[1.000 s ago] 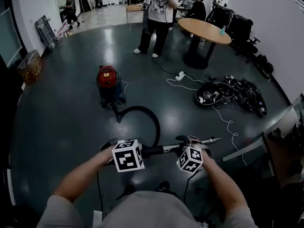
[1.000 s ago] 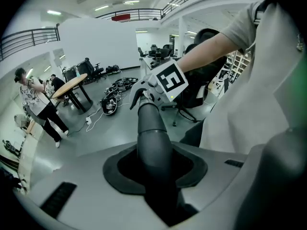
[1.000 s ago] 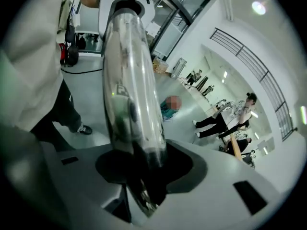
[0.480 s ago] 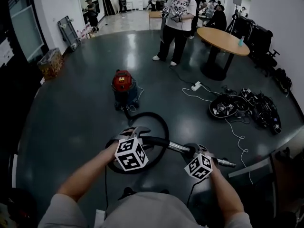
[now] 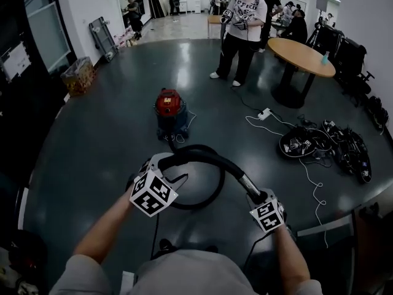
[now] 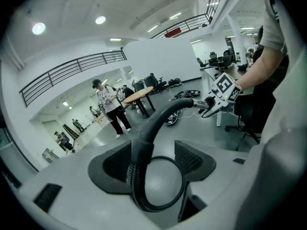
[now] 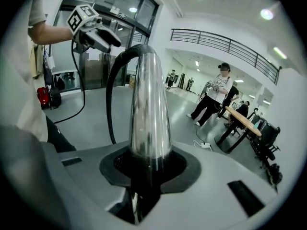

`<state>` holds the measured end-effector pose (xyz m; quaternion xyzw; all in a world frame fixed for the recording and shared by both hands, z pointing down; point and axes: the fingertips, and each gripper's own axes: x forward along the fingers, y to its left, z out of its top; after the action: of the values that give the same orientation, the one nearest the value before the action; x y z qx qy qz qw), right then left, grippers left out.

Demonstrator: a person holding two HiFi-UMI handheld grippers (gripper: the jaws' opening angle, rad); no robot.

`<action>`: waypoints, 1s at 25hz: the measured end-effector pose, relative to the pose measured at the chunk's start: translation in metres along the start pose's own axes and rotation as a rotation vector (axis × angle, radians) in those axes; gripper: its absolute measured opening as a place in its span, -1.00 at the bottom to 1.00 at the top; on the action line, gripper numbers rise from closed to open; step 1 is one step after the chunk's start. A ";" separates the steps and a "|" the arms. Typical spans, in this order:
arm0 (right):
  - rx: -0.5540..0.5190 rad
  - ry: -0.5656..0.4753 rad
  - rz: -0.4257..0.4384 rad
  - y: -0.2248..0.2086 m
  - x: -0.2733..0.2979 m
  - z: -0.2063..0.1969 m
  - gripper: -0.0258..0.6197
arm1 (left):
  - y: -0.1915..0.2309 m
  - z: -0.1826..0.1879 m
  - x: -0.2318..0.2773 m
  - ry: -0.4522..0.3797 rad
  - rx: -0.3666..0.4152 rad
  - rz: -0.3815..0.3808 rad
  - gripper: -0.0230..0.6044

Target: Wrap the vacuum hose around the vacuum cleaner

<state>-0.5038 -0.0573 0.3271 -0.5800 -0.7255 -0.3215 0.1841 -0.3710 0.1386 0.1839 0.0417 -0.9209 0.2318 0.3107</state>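
A red and dark vacuum cleaner (image 5: 170, 107) stands on the grey floor ahead of me. Its black hose (image 5: 209, 156) loops on the floor, then arches up between my hands. The hose lies between the jaws of my left gripper (image 5: 164, 161), which have just been opening. In the left gripper view the hose (image 6: 158, 123) rests against one pad of the left gripper (image 6: 153, 163), apart from the other. The jaws of my right gripper (image 5: 254, 196) have just been closing. They are shut on the hose's metal tube (image 7: 149, 104), which fills the right gripper (image 7: 149, 166).
A person (image 5: 242, 29) stands beyond the vacuum cleaner, next to a round wooden table (image 5: 304, 49). A power strip (image 5: 265, 113) with white cable and a heap of black cables (image 5: 325, 144) lie at the right. A cardboard box (image 5: 77, 75) sits at the left wall.
The hose has gone from lying level between my hands to a raised arch. My left gripper has risen and rolled, its jaws wider. The right gripper has moved down and right along the tube.
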 end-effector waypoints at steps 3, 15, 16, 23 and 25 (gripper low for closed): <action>0.087 -0.011 -0.015 -0.006 0.000 0.000 -0.60 | -0.016 -0.011 0.003 0.026 -0.020 -0.013 -0.06; 0.356 -0.109 -0.059 -0.012 0.021 0.034 -0.60 | -0.110 -0.041 0.044 0.032 -0.137 -0.190 -0.06; 0.373 -0.119 -0.069 -0.013 0.023 0.041 -0.60 | -0.112 -0.042 0.047 0.024 -0.149 -0.207 -0.06; 0.494 -0.229 -0.116 -0.021 0.020 0.092 -0.60 | -0.129 -0.039 0.071 -0.022 -0.202 -0.337 -0.06; 0.533 -0.264 -0.117 -0.022 0.018 0.107 -0.60 | -0.133 -0.036 0.081 -0.031 -0.203 -0.374 -0.06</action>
<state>-0.5188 0.0259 0.2557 -0.5051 -0.8342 -0.0517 0.2153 -0.3874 0.0422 0.3101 0.1841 -0.9203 0.0756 0.3367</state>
